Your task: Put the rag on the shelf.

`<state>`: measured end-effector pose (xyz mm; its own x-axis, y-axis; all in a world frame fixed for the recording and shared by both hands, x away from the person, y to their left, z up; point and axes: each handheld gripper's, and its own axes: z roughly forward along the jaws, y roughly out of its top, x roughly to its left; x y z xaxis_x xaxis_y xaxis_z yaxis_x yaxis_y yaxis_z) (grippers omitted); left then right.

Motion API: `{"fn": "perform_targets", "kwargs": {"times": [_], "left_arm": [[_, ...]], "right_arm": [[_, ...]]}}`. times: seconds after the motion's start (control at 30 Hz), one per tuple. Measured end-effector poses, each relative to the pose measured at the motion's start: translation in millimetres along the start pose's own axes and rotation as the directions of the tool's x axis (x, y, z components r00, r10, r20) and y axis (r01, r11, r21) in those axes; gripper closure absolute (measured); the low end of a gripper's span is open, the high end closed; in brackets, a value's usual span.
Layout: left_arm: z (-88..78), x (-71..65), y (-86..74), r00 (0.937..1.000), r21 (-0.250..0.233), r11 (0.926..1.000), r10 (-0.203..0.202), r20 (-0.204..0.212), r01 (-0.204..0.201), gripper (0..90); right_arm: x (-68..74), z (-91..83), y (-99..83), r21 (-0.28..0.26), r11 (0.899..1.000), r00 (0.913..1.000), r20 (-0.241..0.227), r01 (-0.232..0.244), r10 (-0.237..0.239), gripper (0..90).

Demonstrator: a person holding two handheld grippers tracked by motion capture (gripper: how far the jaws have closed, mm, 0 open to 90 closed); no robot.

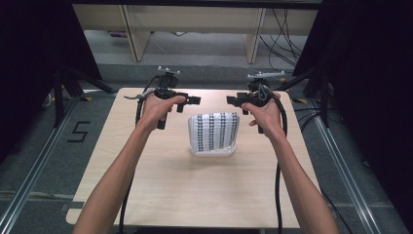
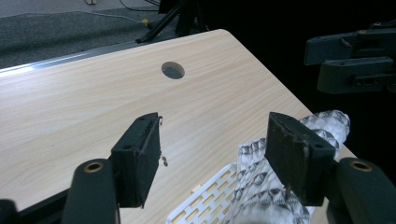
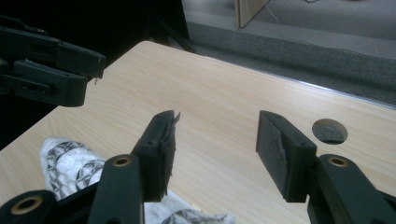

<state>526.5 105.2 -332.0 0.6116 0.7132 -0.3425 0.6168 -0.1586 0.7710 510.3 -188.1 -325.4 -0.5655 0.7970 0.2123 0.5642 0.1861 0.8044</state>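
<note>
Table point(image 1: 160, 190): patterned cloth point(image 1: 214, 130) below grippers

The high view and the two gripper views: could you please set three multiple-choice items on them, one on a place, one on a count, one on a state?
1. Where does the patterned cloth lie?
A. between the two grippers, on a white basket
B. on the floor
C. at the table's near edge

2. How many round holes show in the table?
A. none
B. one
C. three

3. How stand the left gripper and right gripper?
A. both shut
B. both open
C. one clamps cloth

Key: 1 A, cloth sits mid-table. 2 B, one hole. 3 B, jaws apart, holding nothing.
</note>
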Motion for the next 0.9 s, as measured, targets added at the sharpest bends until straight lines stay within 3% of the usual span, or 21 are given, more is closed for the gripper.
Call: {"fn": "perform_targets", "kwargs": {"times": [0.03, 0.13, 0.27, 0.33, 0.37, 0.57, 0.83, 0.87, 0.9], "left_arm": [[-1.9, -0.5, -0.3, 1.0, 0.004, 1.0, 0.002, -0.005, -0.002, 33.7], [-11.6, -3.5, -1.9, 0.9999, -0.013, 0.9999, 0.009, -0.008, -0.009, 32.1], [-24.6, -8.4, -4.9, 0.9999, -0.025, 0.9996, 0.017, -0.005, -0.017, 28.6], [-30.8, -10.0, -7.5, 0.9995, -0.023, 0.9994, 0.027, -0.013, -0.027, 25.4], [-33.9, -10.9, -9.2, 0.9992, -0.026, 0.9991, 0.034, -0.023, -0.034, 25.4], [-54.6, -12.4, -20.5, 0.9966, -0.047, 0.9971, 0.057, -0.06, -0.06, 22.0], [-75.7, -14.9, -35.6, 0.9964, -0.084, 0.9939, 0.067, -0.053, -0.071, 22.0], [-77.5, -15.5, -37.5, 0.9966, -0.087, 0.9937, 0.067, -0.048, -0.071, 21.9], [-79.2, -16.2, -39.5, 0.9964, -0.089, 0.9932, 0.07, -0.047, -0.074, 21.6]], "right_arm": [[-0.3, -0.8, 0.1, -0.008, 1.0, 0.9997, -0.002, 0.023, -0.023, 46.9], [3.8, -4.5, -0.2, -0.007, 1.0, 0.9998, -0.004, 0.022, -0.022, 45.5], [9.8, -9.0, -0.2, -0.013, 0.998, 0.9984, -0.01, 0.055, -0.056, 43.8], [13.0, -10.3, -0.3, -0.017, 0.998, 0.9976, -0.024, 0.065, -0.065, 42.5], [15.4, -11.5, -0.5, -0.009, 0.999, 0.9987, -0.022, 0.046, -0.046, 42.2], [23.3, -17.4, -1.0, -0.025, 0.996, 0.9958, -0.019, 0.089, -0.09, 39.2], [30.4, -22.9, -6.2, -0.038, 0.997, 0.996, -0.049, 0.074, -0.076, 35.8], [30.1, -23.4, -6.4, -0.048, 0.995, 0.9945, -0.048, 0.091, -0.093, 35.7], [32.0, -25.0, -7.2, -0.045, 0.996, 0.9961, -0.049, 0.072, -0.074, 35.6]]}}
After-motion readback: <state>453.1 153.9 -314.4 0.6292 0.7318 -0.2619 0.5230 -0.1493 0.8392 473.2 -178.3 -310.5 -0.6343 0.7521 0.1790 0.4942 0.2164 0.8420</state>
